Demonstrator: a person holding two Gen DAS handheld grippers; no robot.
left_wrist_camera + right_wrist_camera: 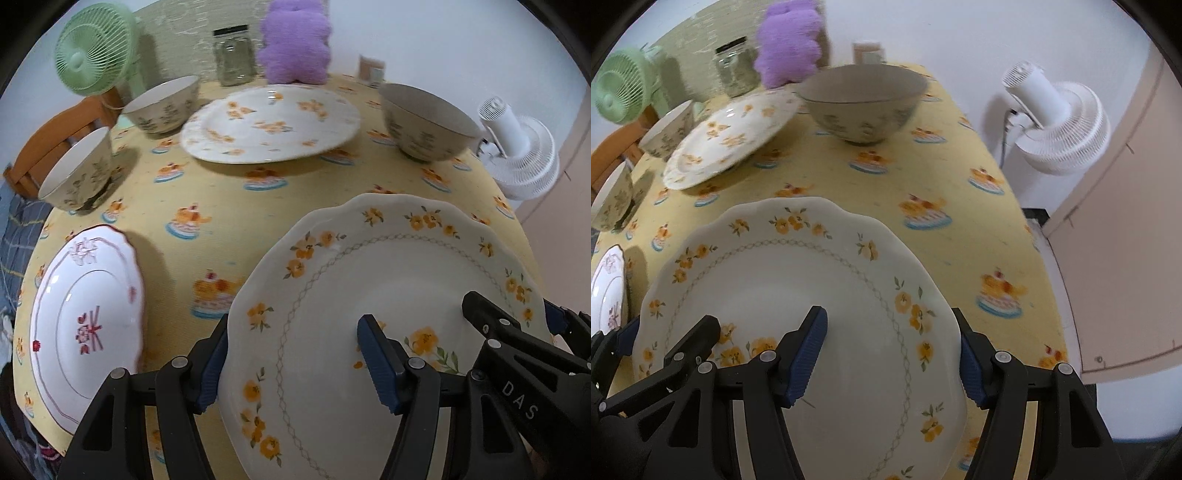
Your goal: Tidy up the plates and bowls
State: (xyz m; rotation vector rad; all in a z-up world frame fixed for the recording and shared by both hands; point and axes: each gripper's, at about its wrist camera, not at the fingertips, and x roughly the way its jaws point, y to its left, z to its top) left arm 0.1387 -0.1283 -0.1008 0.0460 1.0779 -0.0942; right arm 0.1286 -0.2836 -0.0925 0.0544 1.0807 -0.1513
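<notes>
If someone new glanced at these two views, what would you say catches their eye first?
First, the big yellow-flowered plate in the foreground, with the left claw at one rim and the right claw at the opposite rim. Next, the purple plush toy at the table's far edge, beside a glass jar. Then the mint-green fan at far left.

Black tongs [297,354], ribbed blue pads [376,363]

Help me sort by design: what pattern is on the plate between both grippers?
Orange flowers, grey diamond-chain ring on the plate; right wrist view.
</notes>
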